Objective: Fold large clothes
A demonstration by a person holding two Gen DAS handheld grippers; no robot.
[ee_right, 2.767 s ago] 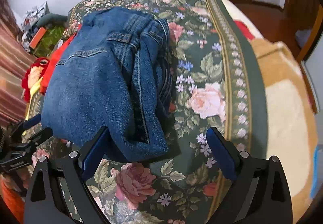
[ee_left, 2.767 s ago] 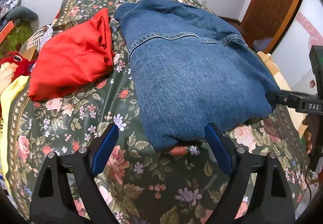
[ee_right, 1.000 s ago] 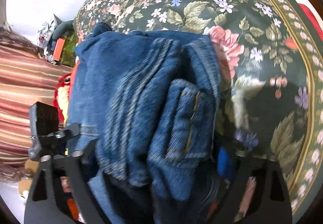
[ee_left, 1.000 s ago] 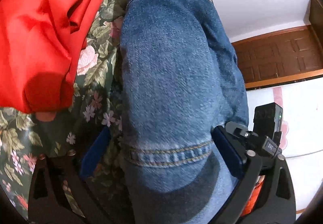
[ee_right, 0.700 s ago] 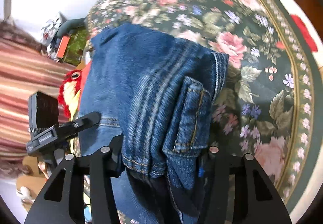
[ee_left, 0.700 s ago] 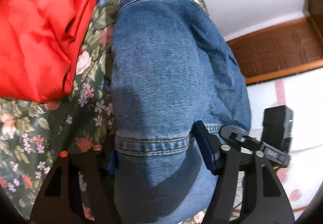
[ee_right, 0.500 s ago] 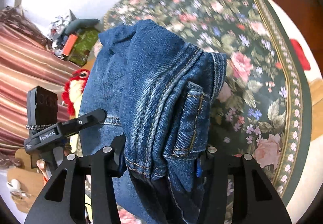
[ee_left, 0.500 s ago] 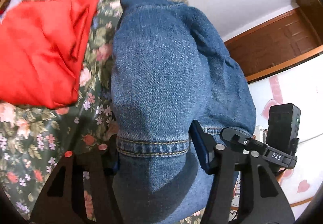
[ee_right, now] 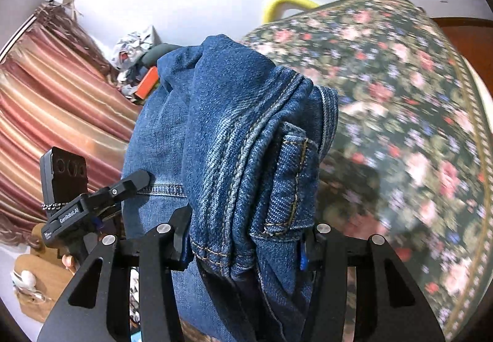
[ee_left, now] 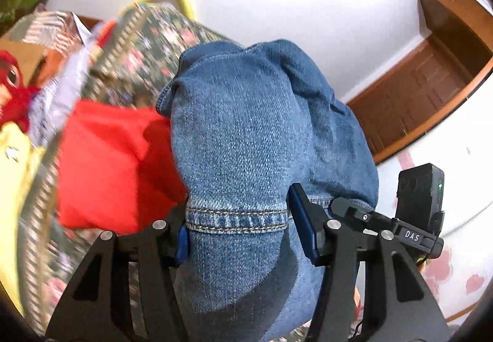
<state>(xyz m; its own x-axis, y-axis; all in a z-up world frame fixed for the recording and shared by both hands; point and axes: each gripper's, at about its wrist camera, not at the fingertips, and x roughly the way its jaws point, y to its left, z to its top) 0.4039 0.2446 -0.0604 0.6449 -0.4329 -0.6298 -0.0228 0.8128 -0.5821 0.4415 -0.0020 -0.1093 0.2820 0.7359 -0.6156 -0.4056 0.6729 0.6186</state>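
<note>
My left gripper (ee_left: 238, 229) and right gripper (ee_right: 243, 245) both clamp the thick folded denim jeans (ee_left: 246, 132), bundle running away from me.

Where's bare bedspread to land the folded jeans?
Free: the floral bedspread right of the jeans, out to its striped border. Crowded: left side, where the red garment lies by the jeans, with the plush toy and clutter past it. Left tongs and right tongs both clamp denim.
</note>
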